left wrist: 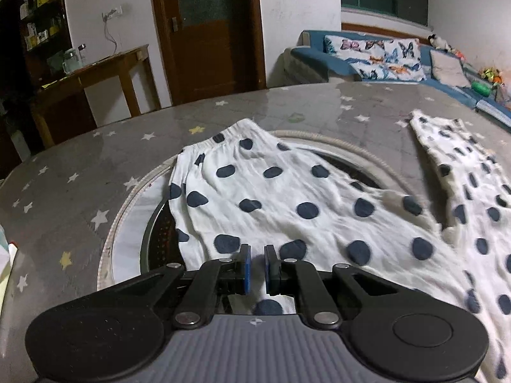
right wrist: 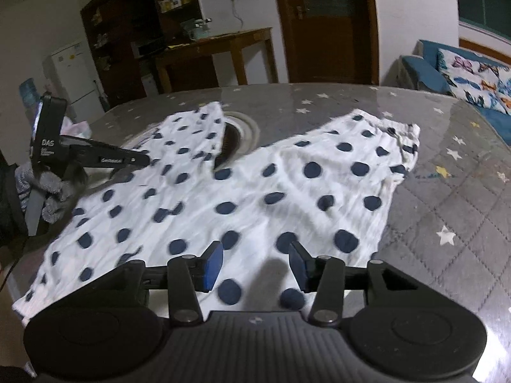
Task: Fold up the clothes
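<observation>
At far left of the right wrist view, the left gripper [right wrist: 142, 159] reads "DAS"; smaller print there is illegible.

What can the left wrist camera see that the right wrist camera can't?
Only the left wrist view shows the soft toys on the far end of the sofa, and the left hand-held gripper close up, its pads nearly together.

Only the right wrist view shows the white fridge, a gloved hand at the left edge, and the right hand-held gripper, its pads apart over the cloth.

Both show the polka-dot garment spread on the grey star-patterned table, the wooden door and the butterfly pillow.
</observation>
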